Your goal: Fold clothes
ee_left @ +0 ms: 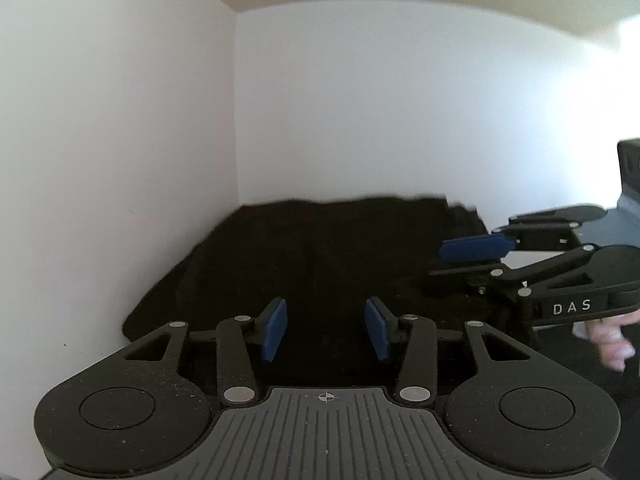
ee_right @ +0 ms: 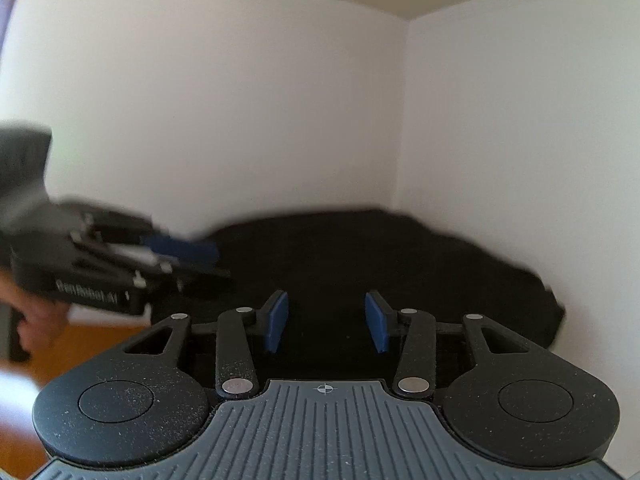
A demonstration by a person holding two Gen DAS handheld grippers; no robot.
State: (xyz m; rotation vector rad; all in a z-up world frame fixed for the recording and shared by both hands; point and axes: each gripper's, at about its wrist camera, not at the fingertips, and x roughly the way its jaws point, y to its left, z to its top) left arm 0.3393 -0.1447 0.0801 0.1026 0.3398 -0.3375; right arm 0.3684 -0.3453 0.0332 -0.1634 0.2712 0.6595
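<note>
White walls met in a corner, and against that corner lay the black garment (ee_left: pixel 320 256), spread flat and running longer side to side than front to back. The left gripper (ee_left: pixel 326 330) and right gripper (ee_right: pixel 326 322) both hovered over its near edge, jaws apart with nothing between the blue pads. The cloth lay straight ahead of each; neither seemed clearly nearer.

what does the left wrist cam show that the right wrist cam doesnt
Only the left wrist view shows the left gripper head-on and the right gripper from the side, marked DAS. Only the right wrist view shows a strip of wooden floor and the right gripper head-on. Both show the black garment lying against the white walls, and both grippers open with nothing between their pads.
</note>
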